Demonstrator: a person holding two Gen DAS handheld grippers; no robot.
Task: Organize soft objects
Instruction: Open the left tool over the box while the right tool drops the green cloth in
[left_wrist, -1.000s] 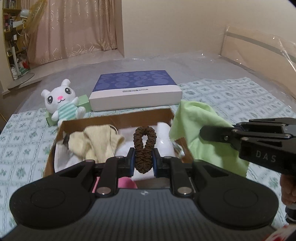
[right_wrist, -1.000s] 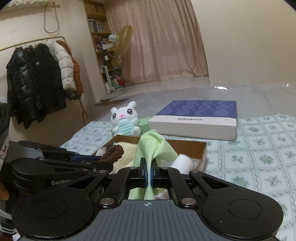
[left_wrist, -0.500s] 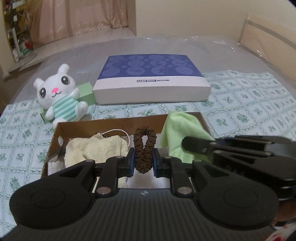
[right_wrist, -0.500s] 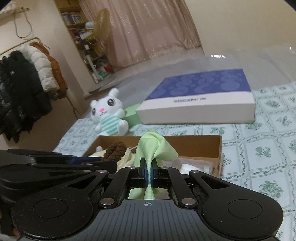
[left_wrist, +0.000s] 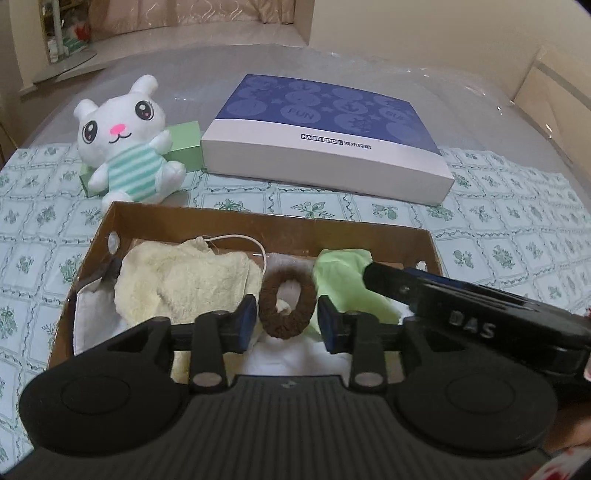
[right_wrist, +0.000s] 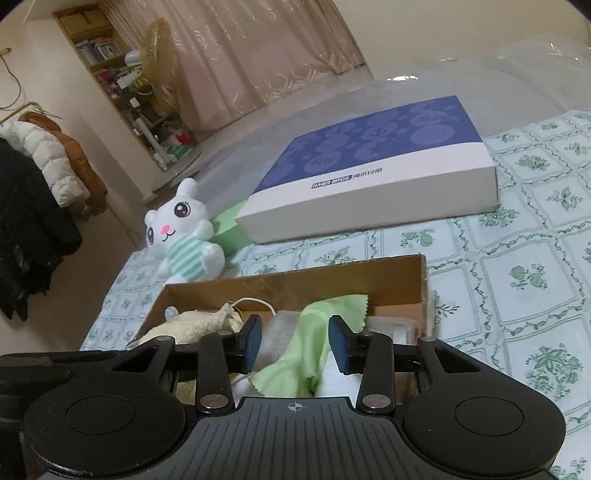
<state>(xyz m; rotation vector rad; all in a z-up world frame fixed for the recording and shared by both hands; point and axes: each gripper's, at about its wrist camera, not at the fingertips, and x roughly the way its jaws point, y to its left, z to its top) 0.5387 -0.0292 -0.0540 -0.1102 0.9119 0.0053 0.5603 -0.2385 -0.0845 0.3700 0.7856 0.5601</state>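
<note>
A brown cardboard box (left_wrist: 258, 225) sits on the bed and holds a cream towel (left_wrist: 177, 280), a brown scrunchie (left_wrist: 286, 308) and a light green cloth (left_wrist: 347, 284). My left gripper (left_wrist: 287, 325) is open over the box, the scrunchie lying loose between its fingers. My right gripper (right_wrist: 295, 341) is open above the box (right_wrist: 295, 284), the green cloth (right_wrist: 306, 347) lying loose between its fingers beside the cream towel (right_wrist: 192, 326).
A white plush bunny (left_wrist: 125, 144) leans on a green block (left_wrist: 184, 146) behind the box. A blue and white flat box (left_wrist: 325, 133) lies further back. The bed has a green patterned sheet (left_wrist: 517, 240). The right gripper's body (left_wrist: 480, 325) crosses the left view.
Both grippers have moved down toward the box and opened. The scrunchie and the green cloth, held before, now lie loose in the box.
</note>
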